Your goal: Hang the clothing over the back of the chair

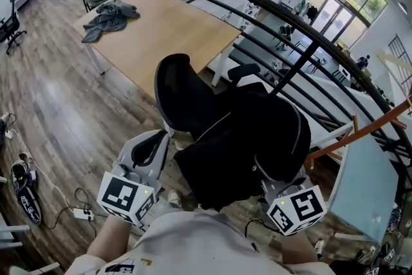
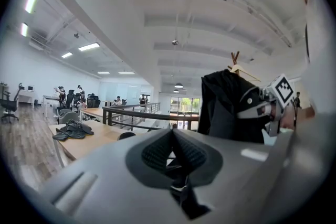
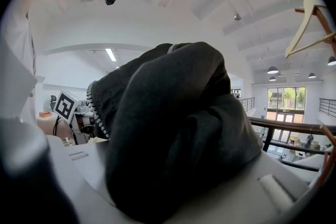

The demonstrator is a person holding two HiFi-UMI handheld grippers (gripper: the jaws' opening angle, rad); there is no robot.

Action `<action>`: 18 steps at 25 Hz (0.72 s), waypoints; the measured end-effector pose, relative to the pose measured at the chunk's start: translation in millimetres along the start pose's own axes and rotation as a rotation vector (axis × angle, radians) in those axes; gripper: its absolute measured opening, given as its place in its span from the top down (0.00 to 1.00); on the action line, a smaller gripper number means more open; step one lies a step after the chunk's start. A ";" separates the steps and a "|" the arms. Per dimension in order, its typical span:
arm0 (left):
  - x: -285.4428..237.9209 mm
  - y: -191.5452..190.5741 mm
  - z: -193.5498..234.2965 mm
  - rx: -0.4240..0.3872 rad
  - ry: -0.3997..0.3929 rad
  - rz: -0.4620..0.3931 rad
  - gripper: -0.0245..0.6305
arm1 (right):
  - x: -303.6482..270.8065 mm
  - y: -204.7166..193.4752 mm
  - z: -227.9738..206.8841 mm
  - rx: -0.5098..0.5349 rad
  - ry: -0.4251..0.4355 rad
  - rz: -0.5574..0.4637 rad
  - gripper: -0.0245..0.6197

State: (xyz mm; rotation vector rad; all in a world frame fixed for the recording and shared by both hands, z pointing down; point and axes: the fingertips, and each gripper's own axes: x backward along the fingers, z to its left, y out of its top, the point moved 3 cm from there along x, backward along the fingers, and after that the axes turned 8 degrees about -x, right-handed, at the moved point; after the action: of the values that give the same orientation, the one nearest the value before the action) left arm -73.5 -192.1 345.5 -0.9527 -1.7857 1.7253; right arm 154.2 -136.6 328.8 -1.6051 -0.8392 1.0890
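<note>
A black zip jacket (image 1: 257,138) hangs bunched from my right gripper (image 1: 283,193), whose jaws are buried under the cloth. In the right gripper view the jacket (image 3: 173,128) fills the space between the jaws, clamped there. The black mesh chair (image 1: 183,96) stands just beyond, its back upright, and the jacket overlaps its seat side. My left gripper (image 1: 151,145) sits to the left of the chair. Its pads (image 2: 157,152) meet with nothing held. The left gripper view shows the jacket (image 2: 226,107) held high at the right.
A wooden table (image 1: 167,29) beyond the chair carries a grey garment (image 1: 109,16). A black railing (image 1: 290,29) curves past on the right, above a lower floor. A wooden hanger stand (image 1: 367,129) leans at the right. A power strip (image 1: 80,212) and shoes (image 1: 22,183) lie on the floor at the left.
</note>
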 end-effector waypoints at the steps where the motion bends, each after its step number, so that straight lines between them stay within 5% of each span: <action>1: -0.8 2.2 0.9 -0.005 0.004 -0.002 0.96 | 3.6 5.6 -5.7 0.004 -0.008 -0.005 0.69; 11: -12.1 28.9 5.8 -0.049 0.023 -0.049 0.96 | 31.3 79.9 -59.0 0.094 -0.112 -0.099 0.69; 18: -24.7 39.2 13.8 -0.059 0.024 -0.076 0.96 | 37.8 151.9 -104.4 0.222 -0.306 -0.262 0.69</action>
State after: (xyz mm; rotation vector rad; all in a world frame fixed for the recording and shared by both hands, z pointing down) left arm -61.9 -221.2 308.7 -0.9129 -1.8423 1.6164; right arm 267.7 -180.2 185.1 -1.1246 -1.0563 1.2066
